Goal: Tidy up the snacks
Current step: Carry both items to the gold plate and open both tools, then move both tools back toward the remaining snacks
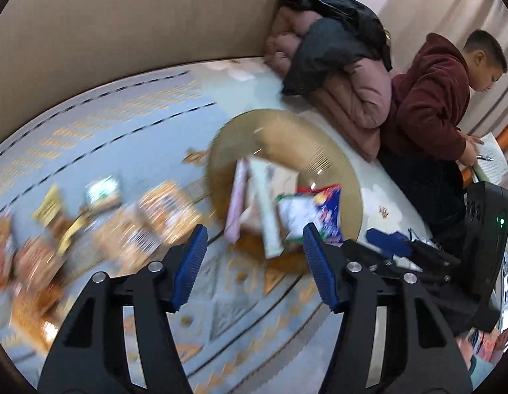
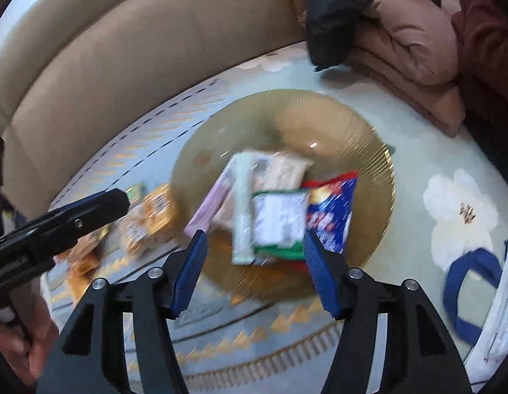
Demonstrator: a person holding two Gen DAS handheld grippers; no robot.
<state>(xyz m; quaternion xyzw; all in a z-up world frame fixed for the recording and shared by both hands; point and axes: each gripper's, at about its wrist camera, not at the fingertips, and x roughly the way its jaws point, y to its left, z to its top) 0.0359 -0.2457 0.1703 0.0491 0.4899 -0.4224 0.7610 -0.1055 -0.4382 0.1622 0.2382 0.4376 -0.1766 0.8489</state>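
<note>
A round golden plate (image 2: 346, 124) lies on a patterned cloth and holds several snack packets: a green-and-white packet (image 2: 280, 220), a blue-and-red bag (image 2: 333, 213) and a pale long packet (image 2: 242, 210). The plate also shows in the left wrist view (image 1: 306, 141). My right gripper (image 2: 254, 246) is open and empty just above the plate's near edge. My left gripper (image 1: 254, 246) is open and empty above the cloth, near the plate. Loose orange snack packets (image 1: 168, 210) lie blurred to the left of the plate, also in the right wrist view (image 2: 149, 220).
A beige sofa back (image 2: 122, 49) curves behind the cloth. Folded pink and black jackets (image 1: 346, 65) lie at the far right. A person in a maroon hoodie (image 1: 428, 98) stands beside them. A blue strap (image 2: 467, 282) lies at the right.
</note>
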